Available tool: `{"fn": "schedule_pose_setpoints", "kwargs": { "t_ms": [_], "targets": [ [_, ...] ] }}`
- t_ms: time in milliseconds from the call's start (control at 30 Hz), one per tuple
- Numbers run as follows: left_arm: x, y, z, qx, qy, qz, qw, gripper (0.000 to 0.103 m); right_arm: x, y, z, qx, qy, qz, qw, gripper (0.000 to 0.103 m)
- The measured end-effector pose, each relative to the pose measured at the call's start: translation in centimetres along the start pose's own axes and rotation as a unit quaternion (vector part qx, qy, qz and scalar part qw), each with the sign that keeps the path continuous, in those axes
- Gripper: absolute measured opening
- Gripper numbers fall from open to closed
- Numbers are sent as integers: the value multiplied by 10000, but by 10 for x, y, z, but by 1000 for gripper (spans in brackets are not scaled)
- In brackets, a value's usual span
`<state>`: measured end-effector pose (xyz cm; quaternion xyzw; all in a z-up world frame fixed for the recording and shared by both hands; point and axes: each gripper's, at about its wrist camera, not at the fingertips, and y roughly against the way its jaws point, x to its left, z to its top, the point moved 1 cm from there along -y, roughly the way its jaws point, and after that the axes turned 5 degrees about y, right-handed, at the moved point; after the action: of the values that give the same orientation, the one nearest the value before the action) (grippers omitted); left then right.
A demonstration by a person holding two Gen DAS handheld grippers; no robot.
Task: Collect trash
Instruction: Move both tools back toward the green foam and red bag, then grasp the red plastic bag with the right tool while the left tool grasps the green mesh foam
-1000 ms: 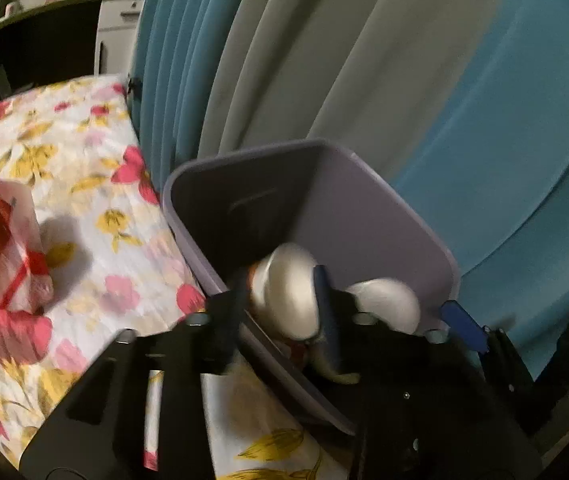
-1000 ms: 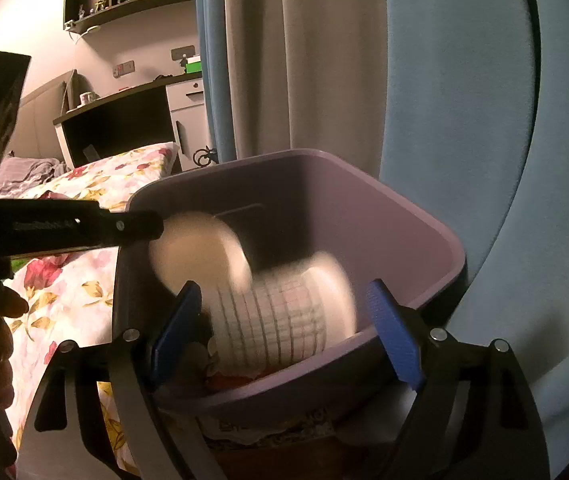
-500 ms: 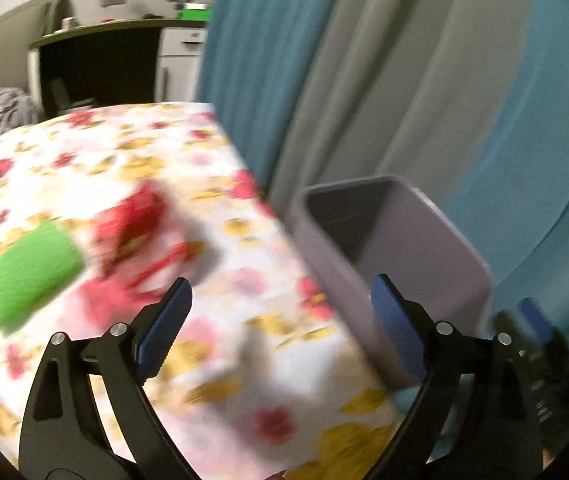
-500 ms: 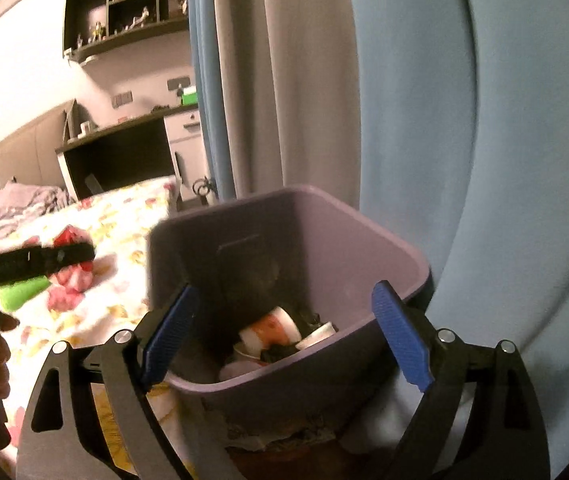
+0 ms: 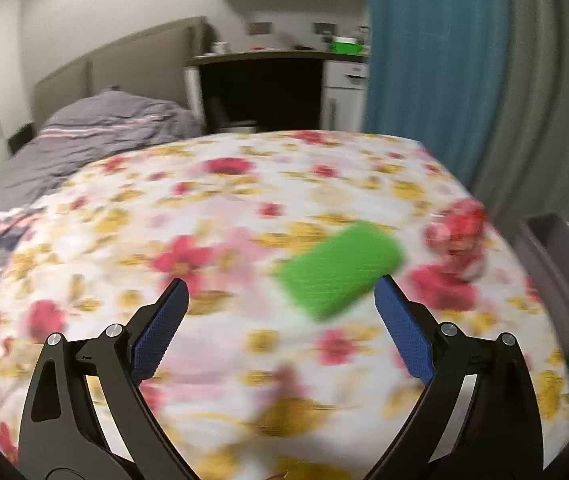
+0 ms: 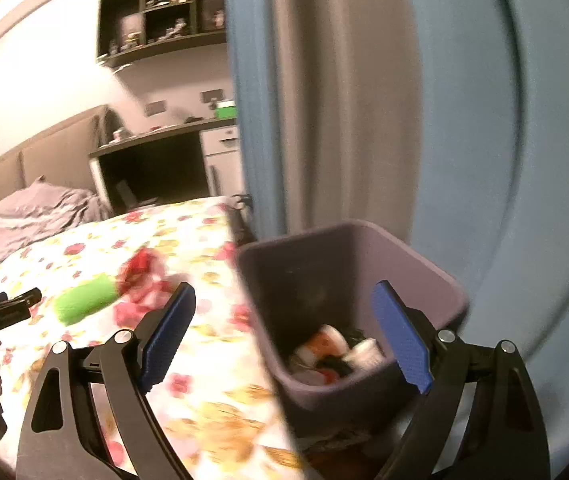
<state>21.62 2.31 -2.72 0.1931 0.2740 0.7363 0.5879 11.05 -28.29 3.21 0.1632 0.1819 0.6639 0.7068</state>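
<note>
A green packet [image 5: 338, 270] lay on the floral bedspread [image 5: 212, 216] right of centre, a red wrapper [image 5: 458, 236] beside it. The left gripper [image 5: 280, 308] was opening, empty. The right gripper [image 6: 282, 318] gaped empty over the purple bin [image 6: 412, 264] at lower right.

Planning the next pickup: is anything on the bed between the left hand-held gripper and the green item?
Nothing visible. Only bare floral bedspread lies between the left hand-held gripper, jaws opening and empty, and the green item. The red wrapper sits beyond it.
</note>
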Motion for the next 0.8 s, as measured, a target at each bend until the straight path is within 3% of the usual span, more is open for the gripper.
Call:
{"fn": "schedule_pose_setpoints", "kwargs": {
  "t_ms": [300, 400, 633, 800],
  "targets": [
    [87, -8, 6, -5, 629, 844, 9944, 93, 97, -48, 11, 213, 722, 708, 9946, 87],
    [111, -11, 10, -32, 866, 1025, 9910, 93, 116, -66, 10, 284, 838, 731, 9934, 87],
    [114, -22, 17, -50, 869, 929, 9919, 93, 152, -116, 3, 425, 1045, 752, 9908, 83],
    [104, -37, 20, 50, 791, 784, 9938, 93, 160, -145, -8, 720, 1066, 731, 9890, 74]
  ]
}}
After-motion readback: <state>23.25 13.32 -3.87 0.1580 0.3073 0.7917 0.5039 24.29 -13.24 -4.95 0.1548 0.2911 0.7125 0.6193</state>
